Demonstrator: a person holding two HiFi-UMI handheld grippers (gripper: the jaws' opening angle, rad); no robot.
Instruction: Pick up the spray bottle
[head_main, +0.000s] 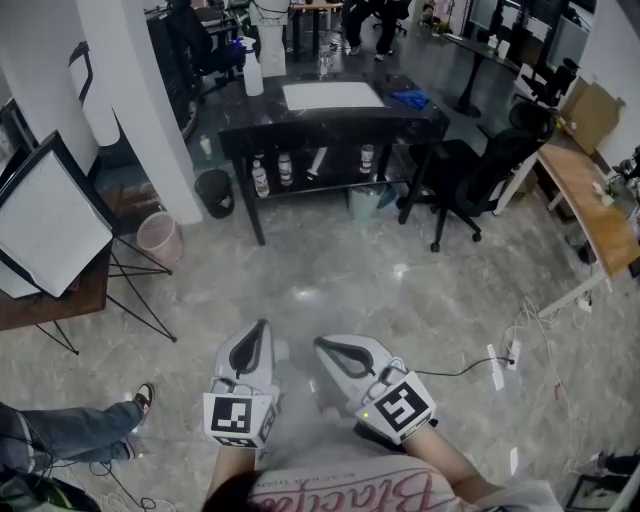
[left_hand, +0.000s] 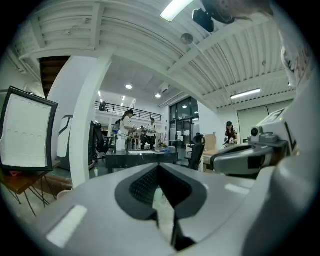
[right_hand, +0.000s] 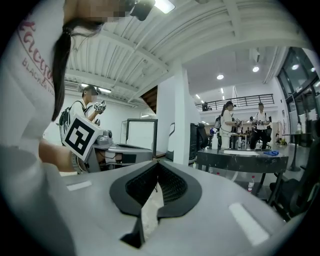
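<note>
The white spray bottle (head_main: 252, 70) stands upright on the far left corner of a dark table (head_main: 420, 118), across the room from me. On the same table lie a white mat (head_main: 333, 95) and a blue cloth (head_main: 410, 99). My left gripper (head_main: 263, 324) and right gripper (head_main: 319, 343) are held side by side low in the head view, over the grey floor and well short of the table. Both are shut with nothing between the jaws. The left gripper (left_hand: 159, 165) points towards the table (left_hand: 140, 156). The right gripper (right_hand: 157, 162) has the table (right_hand: 240, 156) off to its right.
Several bottles (head_main: 287, 168) stand on the table's lower shelf. A black office chair (head_main: 480, 170) sits right of the table, a wooden desk (head_main: 590, 205) further right. A white pillar (head_main: 140, 100), pink wastebasket (head_main: 160, 238), black bin (head_main: 214, 192) and tilted white panel (head_main: 45, 225) stand left.
</note>
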